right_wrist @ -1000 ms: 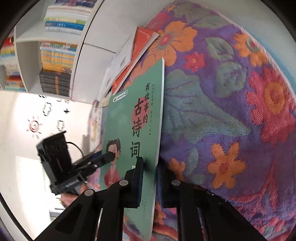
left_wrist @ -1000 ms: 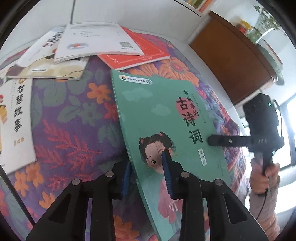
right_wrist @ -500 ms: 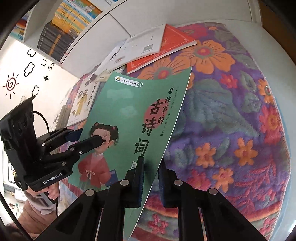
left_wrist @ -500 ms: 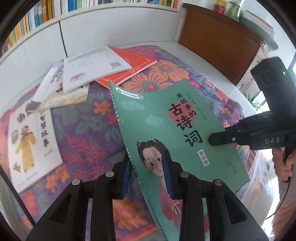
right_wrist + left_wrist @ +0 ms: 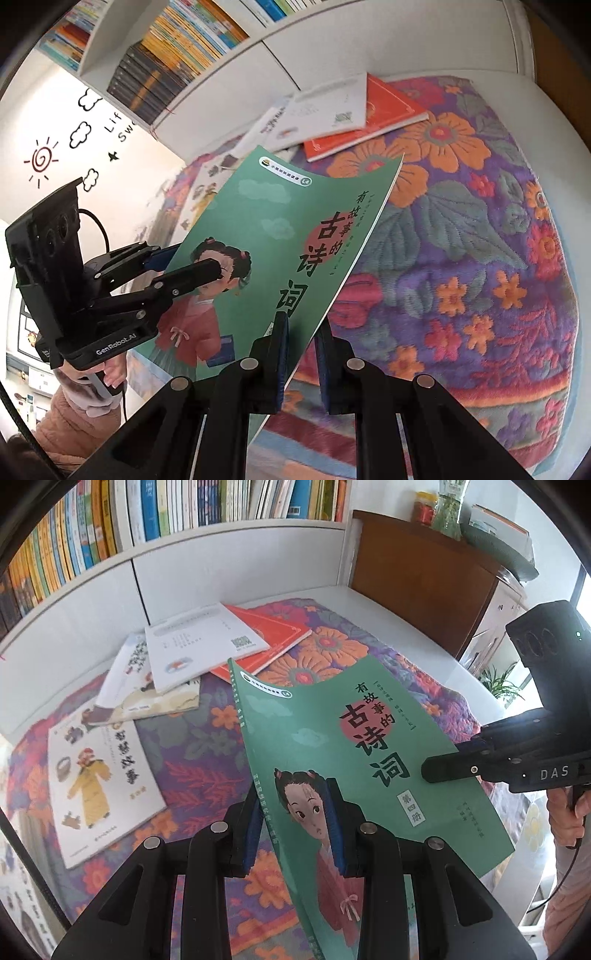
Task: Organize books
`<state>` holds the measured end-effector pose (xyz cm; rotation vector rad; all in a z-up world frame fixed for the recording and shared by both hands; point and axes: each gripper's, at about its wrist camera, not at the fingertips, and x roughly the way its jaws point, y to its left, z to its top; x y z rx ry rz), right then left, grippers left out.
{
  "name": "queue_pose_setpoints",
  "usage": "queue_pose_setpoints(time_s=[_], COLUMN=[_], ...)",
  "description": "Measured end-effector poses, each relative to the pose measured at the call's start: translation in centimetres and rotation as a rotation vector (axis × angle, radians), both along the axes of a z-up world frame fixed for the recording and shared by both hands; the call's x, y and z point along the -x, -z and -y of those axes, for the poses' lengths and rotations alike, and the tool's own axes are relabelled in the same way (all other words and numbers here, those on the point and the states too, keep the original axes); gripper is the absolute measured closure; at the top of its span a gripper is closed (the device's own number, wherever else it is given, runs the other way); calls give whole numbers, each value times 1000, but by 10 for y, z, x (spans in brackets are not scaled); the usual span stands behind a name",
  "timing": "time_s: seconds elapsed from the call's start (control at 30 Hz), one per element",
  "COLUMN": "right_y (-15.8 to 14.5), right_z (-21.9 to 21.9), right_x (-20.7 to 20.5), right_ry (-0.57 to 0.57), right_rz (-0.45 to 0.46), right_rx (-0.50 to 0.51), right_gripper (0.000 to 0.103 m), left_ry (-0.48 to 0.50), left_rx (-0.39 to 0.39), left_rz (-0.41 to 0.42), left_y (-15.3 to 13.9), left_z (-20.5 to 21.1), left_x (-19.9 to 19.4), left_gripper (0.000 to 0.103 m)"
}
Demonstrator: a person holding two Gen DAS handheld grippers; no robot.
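A thin green book (image 5: 332,738) with a cartoon girl on its cover hangs tilted above the flowered cloth (image 5: 207,760). My left gripper (image 5: 293,792) is shut on its spine edge, near the girl's face. My right gripper (image 5: 302,321) is shut on the opposite, open edge (image 5: 354,251). In the left wrist view the right gripper (image 5: 443,768) reaches in from the right. The right wrist view shows the left gripper (image 5: 199,266) coming in from the left. The cover bows slightly between the two grips.
Other books lie on the cloth: a white one with a yellow-robed figure (image 5: 99,786), two overlapping pale ones (image 5: 199,642) and a red one (image 5: 273,635). A filled bookshelf (image 5: 184,513) runs along the back. A brown wooden cabinet (image 5: 424,579) stands at the right.
Both grippers have risen with the green book, lifting it off the cloth. They have also rolled, so the bookshelf now shows at the top of both views.
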<state>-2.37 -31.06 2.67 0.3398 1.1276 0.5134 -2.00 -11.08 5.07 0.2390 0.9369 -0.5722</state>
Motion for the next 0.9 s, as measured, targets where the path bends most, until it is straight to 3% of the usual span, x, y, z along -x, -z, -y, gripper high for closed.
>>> queue_pose_setpoints(time_s=[0.63, 0.9], right_y=[-40, -55], right_z=[-57, -109], right_x=[31, 27], right_ry=[-6, -66], right_rz=[75, 99], right_rx=[-42, -25], right_gripper=[89, 89], left_ry=[-30, -89], left_rx=[40, 68], left_rz=[66, 110], left_y=[-33, -49], left_z=[-66, -123], left_x=[28, 35], left_gripper=[75, 75])
